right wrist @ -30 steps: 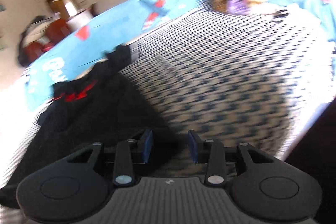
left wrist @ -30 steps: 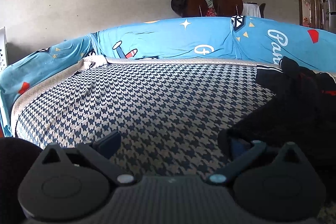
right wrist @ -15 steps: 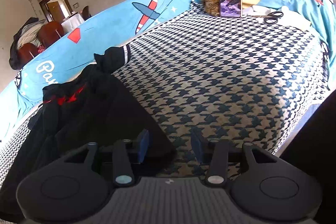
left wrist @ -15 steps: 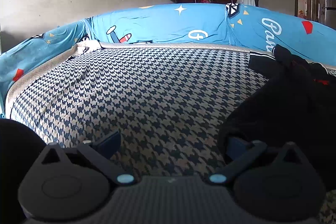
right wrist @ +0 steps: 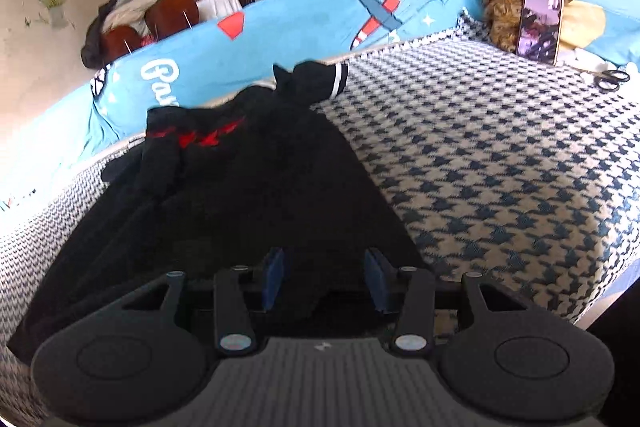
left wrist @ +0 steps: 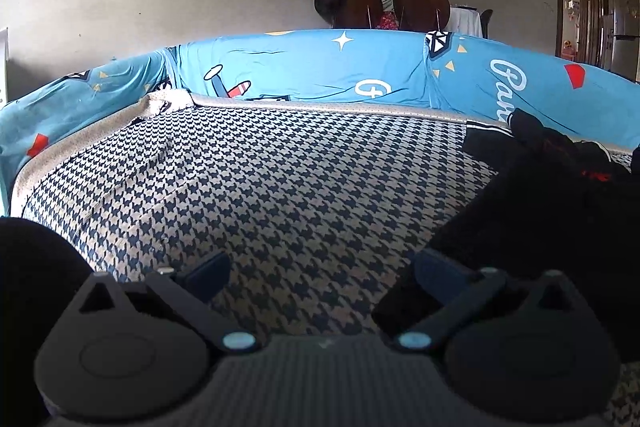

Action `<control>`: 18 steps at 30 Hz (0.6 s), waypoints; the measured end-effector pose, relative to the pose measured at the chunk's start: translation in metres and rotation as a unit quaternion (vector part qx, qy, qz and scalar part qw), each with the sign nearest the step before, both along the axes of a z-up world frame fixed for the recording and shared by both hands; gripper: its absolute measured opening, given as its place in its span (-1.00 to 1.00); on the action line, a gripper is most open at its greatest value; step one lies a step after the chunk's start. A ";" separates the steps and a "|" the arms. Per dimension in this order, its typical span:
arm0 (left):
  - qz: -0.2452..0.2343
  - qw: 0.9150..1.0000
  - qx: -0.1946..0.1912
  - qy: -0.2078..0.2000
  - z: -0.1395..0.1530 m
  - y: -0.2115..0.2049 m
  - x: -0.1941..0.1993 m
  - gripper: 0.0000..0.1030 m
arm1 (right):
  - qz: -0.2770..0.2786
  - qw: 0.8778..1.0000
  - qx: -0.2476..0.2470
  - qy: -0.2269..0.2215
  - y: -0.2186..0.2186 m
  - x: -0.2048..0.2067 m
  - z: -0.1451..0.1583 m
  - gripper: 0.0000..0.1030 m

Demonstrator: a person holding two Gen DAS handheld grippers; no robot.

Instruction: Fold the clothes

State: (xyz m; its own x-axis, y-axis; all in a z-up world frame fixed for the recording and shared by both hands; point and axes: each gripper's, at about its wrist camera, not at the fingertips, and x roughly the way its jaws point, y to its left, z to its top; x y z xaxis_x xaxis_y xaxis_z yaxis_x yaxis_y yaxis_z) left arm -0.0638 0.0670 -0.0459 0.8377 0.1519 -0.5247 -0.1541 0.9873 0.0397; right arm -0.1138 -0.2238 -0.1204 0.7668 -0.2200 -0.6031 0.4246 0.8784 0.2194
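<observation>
We've got the black garment (right wrist: 224, 195) spread on the houndstooth couch cover (right wrist: 500, 155), so its hem is easy to reach. Right gripper (right wrist: 326, 271) has just been opening, jaws straddling the hem unclenched. Left gripper (left wrist: 320, 273) is wide open, one finger by the garment's edge.

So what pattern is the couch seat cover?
Navy-and-cream houndstooth seat cover, clearest in the right wrist view.

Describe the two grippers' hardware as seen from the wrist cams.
Both look identical. The left gripper and right gripper have matte black bodies with a ribbed centre panel, two round black housings, black linkage bars on pale blue-grey pivot caps, and jaws faced with dark blue pads. No cables or sleeves visible.
</observation>
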 end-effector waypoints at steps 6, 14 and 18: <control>-0.021 0.999 -0.018 0.027 -0.010 -0.007 0.013 1.00 | -0.013 0.999 -0.010 0.032 0.000 0.005 -0.006 -0.13; -0.055 0.997 -0.016 0.043 -0.021 -0.022 0.017 1.00 | 0.028 0.999 -0.016 -0.010 0.006 -0.008 0.009 -0.13; -0.077 0.996 -0.011 0.051 -0.026 -0.031 0.016 1.00 | 0.104 0.994 -0.017 -0.018 0.024 -0.004 0.009 -0.13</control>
State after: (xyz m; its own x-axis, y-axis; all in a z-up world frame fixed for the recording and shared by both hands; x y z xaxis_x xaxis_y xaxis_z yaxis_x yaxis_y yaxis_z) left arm -0.0478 0.0357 -0.0718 0.7919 0.0130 -0.6105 0.0033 0.9997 0.0255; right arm -0.1174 -0.1997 -0.1114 0.8189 -0.0736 -0.5692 0.2253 0.9534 0.2009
